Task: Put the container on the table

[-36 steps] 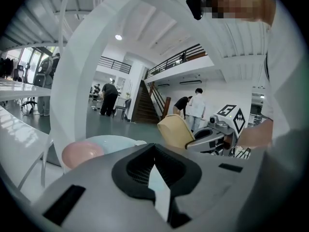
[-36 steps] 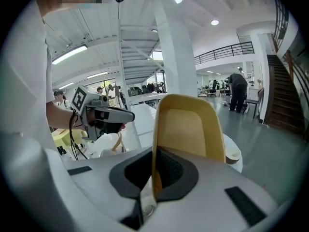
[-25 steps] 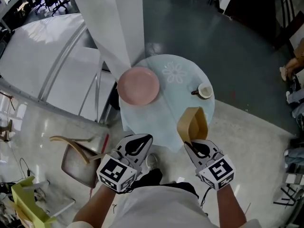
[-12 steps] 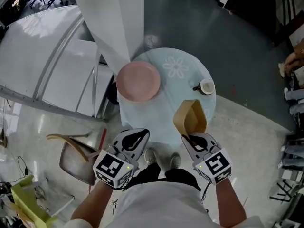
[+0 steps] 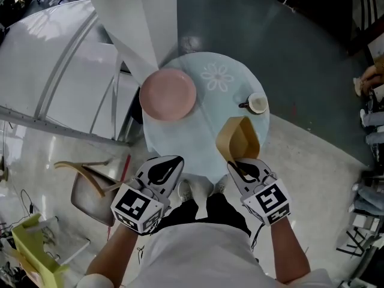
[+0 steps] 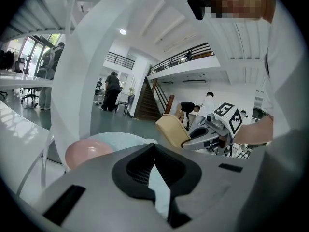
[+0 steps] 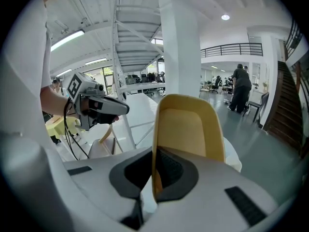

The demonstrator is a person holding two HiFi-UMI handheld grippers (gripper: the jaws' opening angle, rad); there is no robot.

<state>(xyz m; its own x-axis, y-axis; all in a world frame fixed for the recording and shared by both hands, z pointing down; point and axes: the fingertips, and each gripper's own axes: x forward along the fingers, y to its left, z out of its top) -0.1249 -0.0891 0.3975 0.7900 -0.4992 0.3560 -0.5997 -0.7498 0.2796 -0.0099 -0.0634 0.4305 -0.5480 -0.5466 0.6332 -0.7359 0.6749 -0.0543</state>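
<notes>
The right gripper's fingers are clenched on one side wall of a tan container, the wall standing upright between the two black pads in the right gripper view. The container is open and empty, tipped away from the person and held over the near right part of the table. Whether its underside touches the tabletop cannot be told from any view. In the left gripper view the container leans at an angle, with the right gripper behind it. The left gripper's fingers are drawn together with nothing between them. That gripper hangs at the table's near left edge, well apart from the container. The table is round and pale blue, with a white flower pattern on its far side. A pink plate sits on the far left part of the table. A small cup stands at the right edge, near the container but apart from it. A white pillar rises just behind the plate. A chair stands on the floor to the left of the left gripper.
</notes>
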